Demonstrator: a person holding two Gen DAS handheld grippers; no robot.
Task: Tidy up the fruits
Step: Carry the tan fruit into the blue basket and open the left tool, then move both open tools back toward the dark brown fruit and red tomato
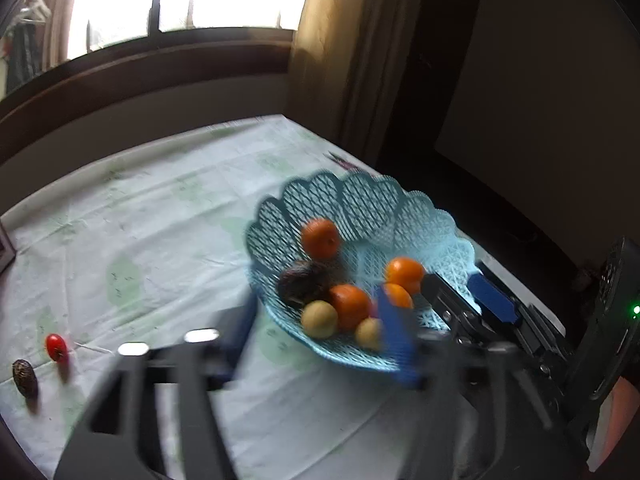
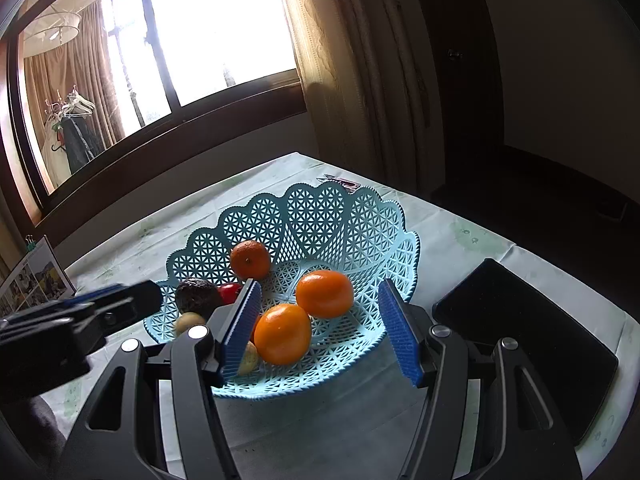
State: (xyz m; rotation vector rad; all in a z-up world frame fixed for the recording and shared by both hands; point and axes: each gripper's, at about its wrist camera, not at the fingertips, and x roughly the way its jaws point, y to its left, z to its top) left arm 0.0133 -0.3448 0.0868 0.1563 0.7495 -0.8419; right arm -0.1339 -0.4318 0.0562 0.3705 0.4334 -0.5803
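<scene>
A light-blue lattice basket (image 1: pixel 372 200) (image 2: pixel 320 208) stands on the table and holds several oranges (image 2: pixel 282 333), a dark avocado (image 1: pixel 306 284) (image 2: pixel 197 295), small yellow-green fruits (image 1: pixel 319 319) and a red fruit (image 2: pixel 229 292). A red tomato (image 1: pixel 56 346) and a dark brown fruit (image 1: pixel 25 376) lie on the cloth at the far left. My left gripper (image 1: pixel 320 340) is open and empty, blurred, at the basket's near rim. My right gripper (image 2: pixel 320 332) is open over the basket's near side, with an orange between its blue pads, not touching them. It also shows in the left wrist view (image 1: pixel 476 300).
The table has a pale green-patterned cloth (image 1: pixel 152 216). A black tablet (image 2: pixel 528 340) lies right of the basket. A photo stand (image 2: pixel 32 280) is at the left edge. A window and curtain are behind the table. The table's right edge drops to dark floor.
</scene>
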